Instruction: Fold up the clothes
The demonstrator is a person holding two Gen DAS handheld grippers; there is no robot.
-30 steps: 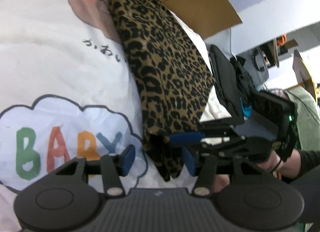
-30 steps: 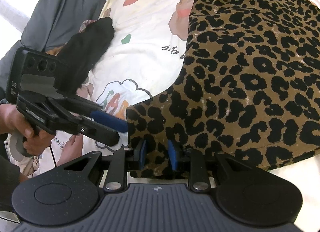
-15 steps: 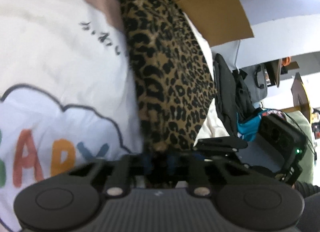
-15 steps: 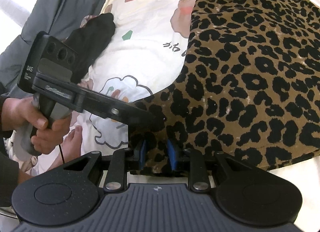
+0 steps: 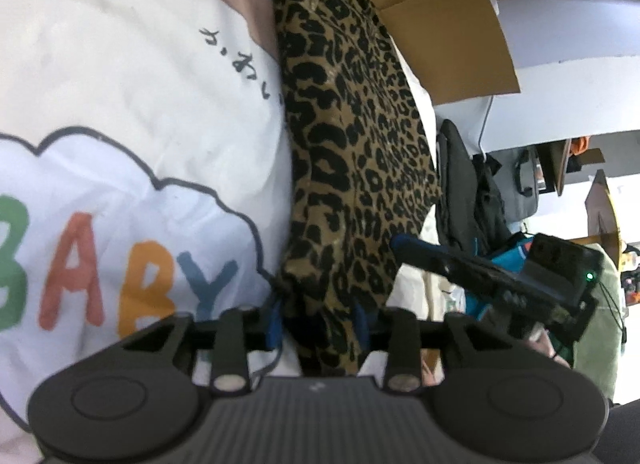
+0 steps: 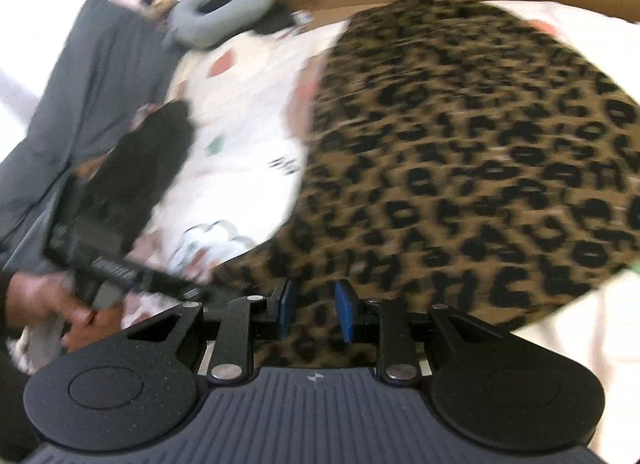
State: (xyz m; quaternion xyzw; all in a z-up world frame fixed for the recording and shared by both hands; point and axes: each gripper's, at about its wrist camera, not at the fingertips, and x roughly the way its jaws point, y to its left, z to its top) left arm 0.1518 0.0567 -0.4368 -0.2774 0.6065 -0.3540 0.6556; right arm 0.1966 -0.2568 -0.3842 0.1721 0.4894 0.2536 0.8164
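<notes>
A leopard-print garment lies in a long strip on a white sheet with a "BABY" cloud print. My left gripper is shut on the garment's bunched near end, with cloth filling the gap between the blue pads. In the right wrist view the garment spreads wide and blurred. My right gripper is shut on its near edge. The other tool shows in each view: the right one at the cloth's right edge, the left one held by a hand.
An open cardboard box stands behind the garment. Dark bags and clothes pile up to the right. A black garment, a grey cover and a grey neck pillow lie on the left of the sheet.
My left gripper went from open beside the cloth to shut on its corner. The right gripper kept its hold and is moving, so its view has swung and blurred.
</notes>
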